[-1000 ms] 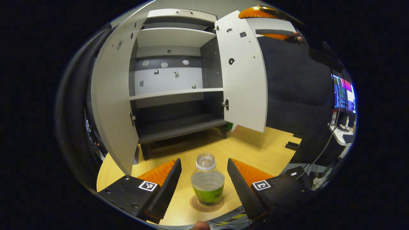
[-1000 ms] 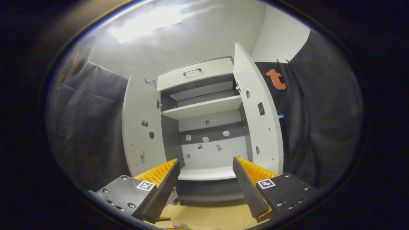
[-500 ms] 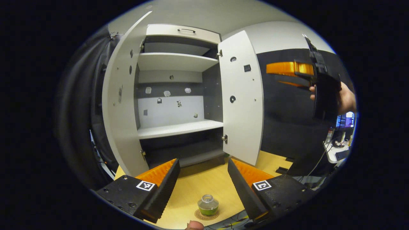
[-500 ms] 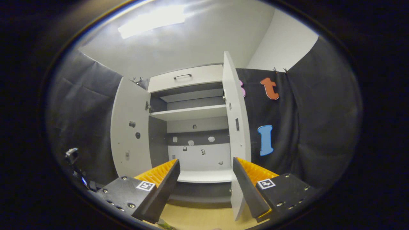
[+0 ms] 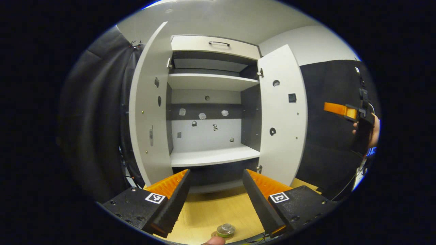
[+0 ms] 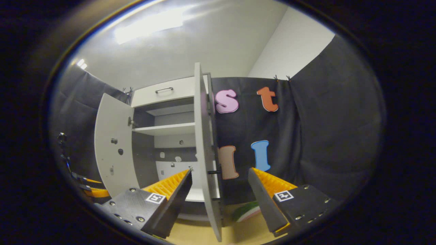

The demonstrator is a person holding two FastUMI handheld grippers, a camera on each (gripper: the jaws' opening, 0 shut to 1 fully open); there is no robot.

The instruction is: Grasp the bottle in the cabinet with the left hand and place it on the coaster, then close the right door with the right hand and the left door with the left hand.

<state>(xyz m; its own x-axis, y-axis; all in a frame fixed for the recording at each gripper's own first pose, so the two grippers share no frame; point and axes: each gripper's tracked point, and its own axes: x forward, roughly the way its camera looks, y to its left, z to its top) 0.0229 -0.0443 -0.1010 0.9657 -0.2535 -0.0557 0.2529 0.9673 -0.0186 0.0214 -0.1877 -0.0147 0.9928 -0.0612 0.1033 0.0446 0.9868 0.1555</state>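
The small clear bottle (image 5: 225, 230) with green liquid stands upright on the round coaster (image 5: 216, 234) on the wooden table, low in the left gripper view. My left gripper (image 5: 215, 197) is open above and apart from it, nothing between its fingers. The grey cabinet (image 5: 211, 102) has both doors swung out: left door (image 5: 150, 115) and right door (image 5: 282, 115). My right gripper (image 6: 219, 200) is open, and the right door (image 6: 204, 153) stands edge-on in front of it. A hand (image 5: 373, 126) holds the right gripper (image 5: 332, 109) right of that door.
The cabinet shelves (image 5: 213, 154) are bare. A drawer with a handle (image 5: 218, 43) tops the cabinet. Black cloth (image 6: 306, 136) hangs right of it. A green and white thing (image 6: 247, 211) lies on the table behind the right door. The left gripper (image 6: 90, 190) sits low left.
My left gripper has risen and drawn back from the bottle, which stays on the coaster. My right gripper has swung right, so the right door is now edge-on before it.
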